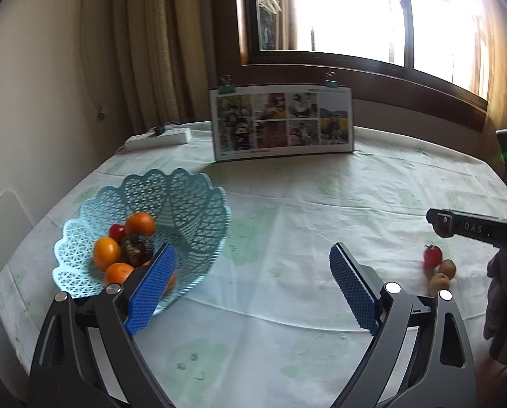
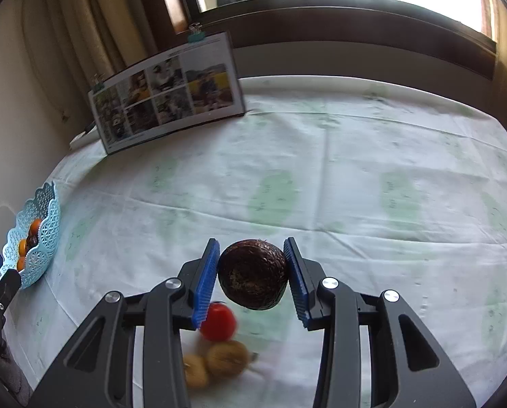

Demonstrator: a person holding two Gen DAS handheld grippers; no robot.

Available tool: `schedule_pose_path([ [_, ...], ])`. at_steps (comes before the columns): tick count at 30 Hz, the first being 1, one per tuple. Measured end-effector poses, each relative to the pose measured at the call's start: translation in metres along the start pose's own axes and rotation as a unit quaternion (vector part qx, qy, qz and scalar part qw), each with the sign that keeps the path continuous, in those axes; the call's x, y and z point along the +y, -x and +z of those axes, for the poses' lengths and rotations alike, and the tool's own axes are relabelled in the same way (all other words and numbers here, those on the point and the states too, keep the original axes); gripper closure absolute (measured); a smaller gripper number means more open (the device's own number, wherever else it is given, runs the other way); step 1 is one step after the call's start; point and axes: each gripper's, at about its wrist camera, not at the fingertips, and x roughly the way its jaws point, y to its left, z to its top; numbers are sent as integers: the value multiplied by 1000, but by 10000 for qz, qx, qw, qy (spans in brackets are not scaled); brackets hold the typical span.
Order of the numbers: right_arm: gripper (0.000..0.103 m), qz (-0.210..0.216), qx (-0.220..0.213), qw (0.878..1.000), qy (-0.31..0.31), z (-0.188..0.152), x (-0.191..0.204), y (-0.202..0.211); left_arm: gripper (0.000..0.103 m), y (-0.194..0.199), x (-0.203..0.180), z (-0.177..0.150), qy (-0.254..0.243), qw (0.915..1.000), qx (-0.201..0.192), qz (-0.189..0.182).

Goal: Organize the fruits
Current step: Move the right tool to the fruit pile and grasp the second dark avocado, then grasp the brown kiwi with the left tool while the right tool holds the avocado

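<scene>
Transfer step: the right gripper is clamped on a dark wrinkled fruit, held above the desk — the next move likely calls for carrying it left to the blue basket. The left gripper hovers with fingers spread apart, empty, beside that basket. The red fruit and two yellowish fruits below are blurred — their kind is unclear.

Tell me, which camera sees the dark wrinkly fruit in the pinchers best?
The right wrist view: the dark wrinkly fruit sits up close, clamped in the right gripper. The left wrist view shows only part of that gripper's body; the held fruit is out of frame.
</scene>
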Motion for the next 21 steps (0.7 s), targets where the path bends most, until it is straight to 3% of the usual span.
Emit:
schedule_pose_path([
  [7,63,-180,-99,9992,-350,-9,-42,18,10,-3,-42,3,-395,9968,133,-685],
  [14,63,-93,-69,9983,-571,-17,-58,17,10,-14,-96,-5,-885,9840,461,-1478],
  [21,63,56,-81,9984,-556,-20,-55,19,12,-24,-136,-16,-1343,9715,779,-1791],
])
